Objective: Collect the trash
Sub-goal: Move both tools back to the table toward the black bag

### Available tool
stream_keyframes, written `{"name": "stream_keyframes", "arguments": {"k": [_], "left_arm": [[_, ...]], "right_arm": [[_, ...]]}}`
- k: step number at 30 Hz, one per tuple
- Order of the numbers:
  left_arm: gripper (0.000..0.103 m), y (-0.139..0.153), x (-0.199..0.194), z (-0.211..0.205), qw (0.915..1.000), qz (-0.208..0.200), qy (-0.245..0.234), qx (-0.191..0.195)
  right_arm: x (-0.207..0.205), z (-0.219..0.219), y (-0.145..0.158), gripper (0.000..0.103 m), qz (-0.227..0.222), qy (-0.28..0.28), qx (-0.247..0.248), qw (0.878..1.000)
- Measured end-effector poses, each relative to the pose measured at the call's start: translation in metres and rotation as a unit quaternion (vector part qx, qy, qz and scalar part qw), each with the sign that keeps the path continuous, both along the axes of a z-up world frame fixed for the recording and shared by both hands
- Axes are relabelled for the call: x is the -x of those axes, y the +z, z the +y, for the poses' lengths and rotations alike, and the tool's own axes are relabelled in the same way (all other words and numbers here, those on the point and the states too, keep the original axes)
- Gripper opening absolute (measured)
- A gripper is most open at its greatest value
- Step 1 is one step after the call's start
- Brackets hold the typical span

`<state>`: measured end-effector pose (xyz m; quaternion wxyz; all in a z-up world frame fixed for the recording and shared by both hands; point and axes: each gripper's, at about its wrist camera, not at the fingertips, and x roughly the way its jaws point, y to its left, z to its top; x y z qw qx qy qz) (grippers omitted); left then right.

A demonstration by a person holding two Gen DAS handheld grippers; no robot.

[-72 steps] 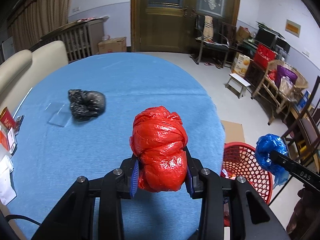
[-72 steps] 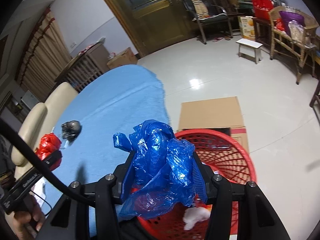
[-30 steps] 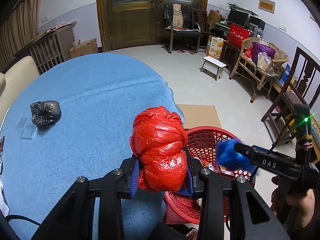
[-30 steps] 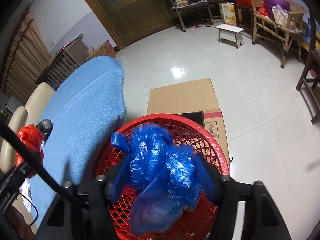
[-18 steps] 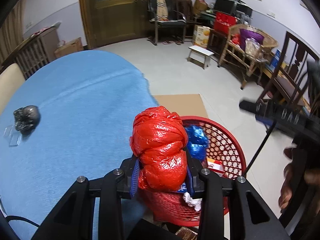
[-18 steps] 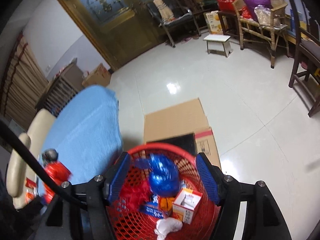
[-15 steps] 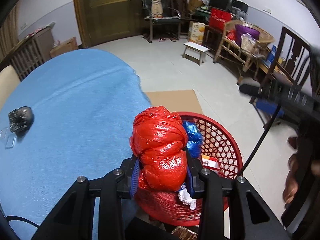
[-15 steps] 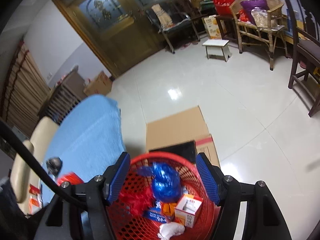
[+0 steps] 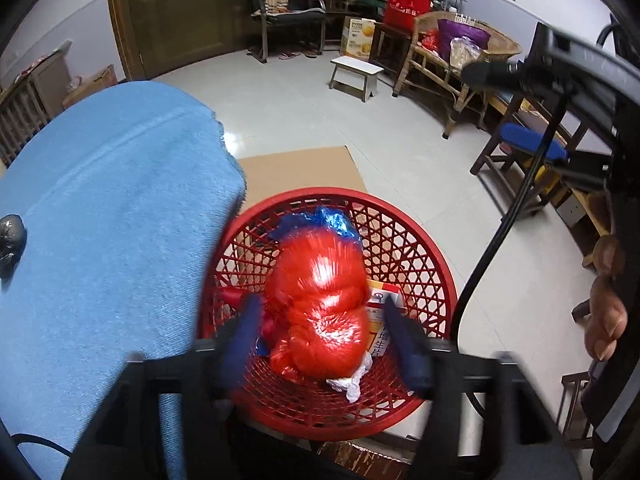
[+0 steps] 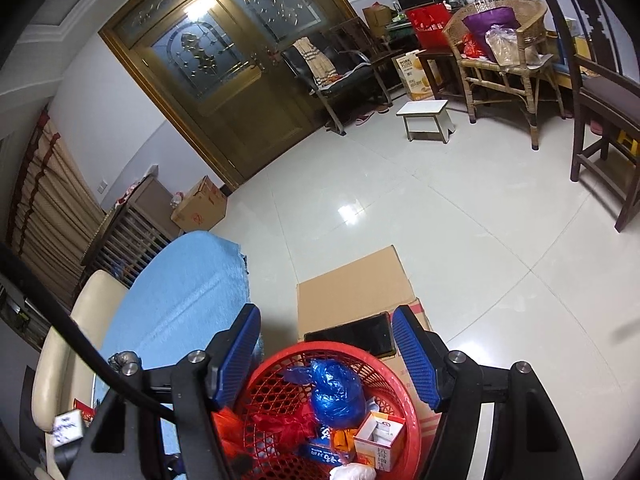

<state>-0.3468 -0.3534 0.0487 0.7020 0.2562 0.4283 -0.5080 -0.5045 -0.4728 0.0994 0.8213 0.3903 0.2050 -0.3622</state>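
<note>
In the left wrist view my left gripper is open over the red mesh basket. The red bag of trash is blurred between the spread pads, free of both, above the basket's contents. The blue bag lies in the basket behind it. In the right wrist view my right gripper is open and empty, above the basket, which holds the blue bag, small boxes and wrappers. A black bag lies on the blue tablecloth at the far left.
A flat cardboard sheet and a box lie on the tiled floor behind the basket. A cream chair stands by the table. A white stool, wicker chair and dark wooden chairs stand farther off. My right gripper's handle shows at the upper right.
My left gripper has opened over the basket and let go of the red bag, which is dropping. The right gripper has lifted away from the basket, still open.
</note>
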Motion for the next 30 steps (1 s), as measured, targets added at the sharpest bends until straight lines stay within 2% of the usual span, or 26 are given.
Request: {"name": "stream_keyframes", "arguments": {"k": [3, 7, 12, 16, 25, 30], "left_arm": [[0.08, 0.003, -0.001, 0.004, 0.9999, -0.01, -0.001, 0.0], [0.08, 0.014, -0.017, 0.018, 0.9995, 0.002, 0.024, 0.02], [0.08, 0.035, -0.051, 0.049, 0.9954, 0.011, 0.078, 0.054], [0.08, 0.045, -0.085, 0.083, 0.9884, 0.004, 0.134, 0.071], [0.08, 0.042, -0.152, 0.172, 0.9608, 0.012, 0.262, 0.089], [0.08, 0.032, -0.182, 0.222, 0.9391, 0.008, 0.331, 0.091]], "right_arm": [[0.0, 0.002, 0.003, 0.072, 0.0, 0.001, 0.003, 1.0], [-0.003, 0.004, 0.005, 0.072, 0.0, 0.004, 0.006, 1.0], [-0.015, 0.013, 0.008, 0.072, 0.004, 0.02, 0.011, 1.0], [-0.032, 0.023, 0.008, 0.073, 0.01, 0.046, 0.011, 0.999], [-0.102, 0.066, 0.002, 0.073, 0.043, 0.136, 0.013, 0.99], [-0.154, 0.099, 0.0, 0.073, 0.064, 0.2, 0.023, 0.977]]}}
